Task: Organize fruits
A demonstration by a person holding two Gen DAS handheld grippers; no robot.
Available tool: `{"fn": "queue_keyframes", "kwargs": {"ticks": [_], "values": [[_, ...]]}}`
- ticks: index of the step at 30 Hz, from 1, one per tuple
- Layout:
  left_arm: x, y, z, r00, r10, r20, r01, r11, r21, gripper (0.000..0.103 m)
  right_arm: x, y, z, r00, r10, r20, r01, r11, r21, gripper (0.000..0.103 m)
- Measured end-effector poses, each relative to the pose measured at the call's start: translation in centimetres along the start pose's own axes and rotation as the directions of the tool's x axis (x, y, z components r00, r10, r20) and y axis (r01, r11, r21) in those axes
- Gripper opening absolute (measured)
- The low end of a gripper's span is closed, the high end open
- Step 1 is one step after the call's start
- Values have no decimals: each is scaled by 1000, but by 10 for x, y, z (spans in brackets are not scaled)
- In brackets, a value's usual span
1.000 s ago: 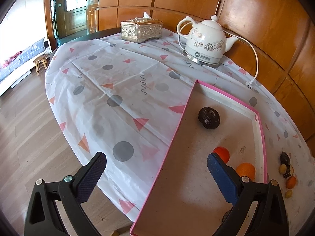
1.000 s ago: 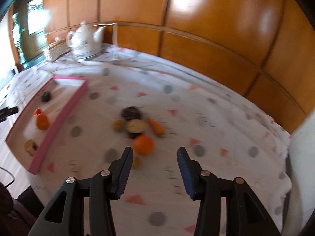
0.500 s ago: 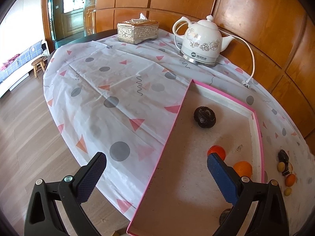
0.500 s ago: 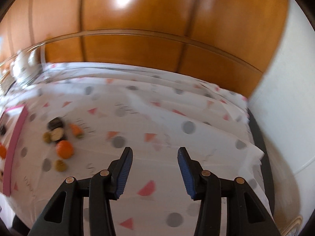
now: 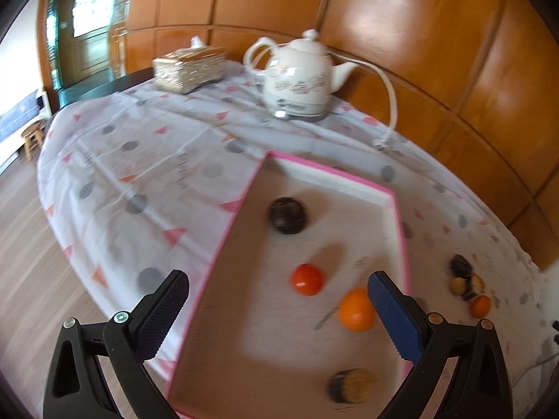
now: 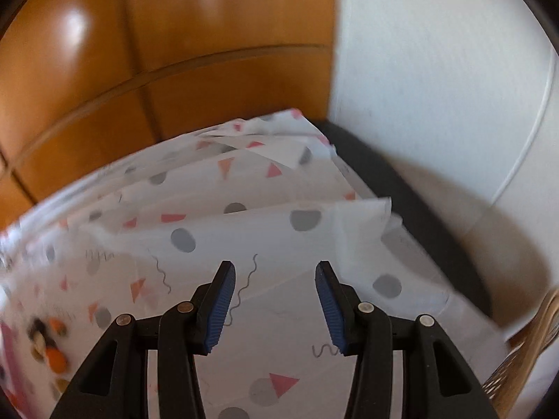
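A pink-rimmed tray lies on the patterned tablecloth in the left wrist view. In it are a dark round fruit, a red fruit, an orange and a brown halved fruit. My left gripper is open and empty, hovering over the tray's near end. A cluster of small loose fruits lies on the cloth right of the tray; it also shows blurred at the left edge of the right wrist view. My right gripper is open and empty over bare cloth.
A white floral kettle with its cord and a gold tissue box stand at the table's far side. Wood panelling backs the table. In the right wrist view a white wall and the table's dark edge lie to the right.
The right gripper has swung to the right, away from the loose fruits, which slid to the left edge of its view. The left gripper has shifted right over the tray. Both stay open.
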State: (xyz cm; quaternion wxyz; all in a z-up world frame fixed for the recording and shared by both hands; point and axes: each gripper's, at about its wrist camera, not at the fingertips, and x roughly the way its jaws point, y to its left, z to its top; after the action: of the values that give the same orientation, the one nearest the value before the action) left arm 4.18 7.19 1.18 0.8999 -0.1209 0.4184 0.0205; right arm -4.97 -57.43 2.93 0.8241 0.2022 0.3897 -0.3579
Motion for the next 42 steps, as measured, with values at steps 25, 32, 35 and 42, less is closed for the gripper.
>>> {"fn": "queue_keyframes", "kwargs": {"ticks": [25,32,35,42], "values": [[42,-253,-71,900,-273,-340,423,737,527,76,11,4,-4,996,71,-59,-71,997,15,49],[68,-295,-97,879,-239,-413,452,696,558,50,12,7,-4,995,82,-64,-82,997,1,49],[83,-308,-106,886,-206,-415,435,681,589,33,13,9,-3,994,91,-66,-91,996,-5,49],[88,-304,-116,900,-236,-365,424,667,612,30,14,10,-2,992,103,-69,-104,994,-13,49]]}}
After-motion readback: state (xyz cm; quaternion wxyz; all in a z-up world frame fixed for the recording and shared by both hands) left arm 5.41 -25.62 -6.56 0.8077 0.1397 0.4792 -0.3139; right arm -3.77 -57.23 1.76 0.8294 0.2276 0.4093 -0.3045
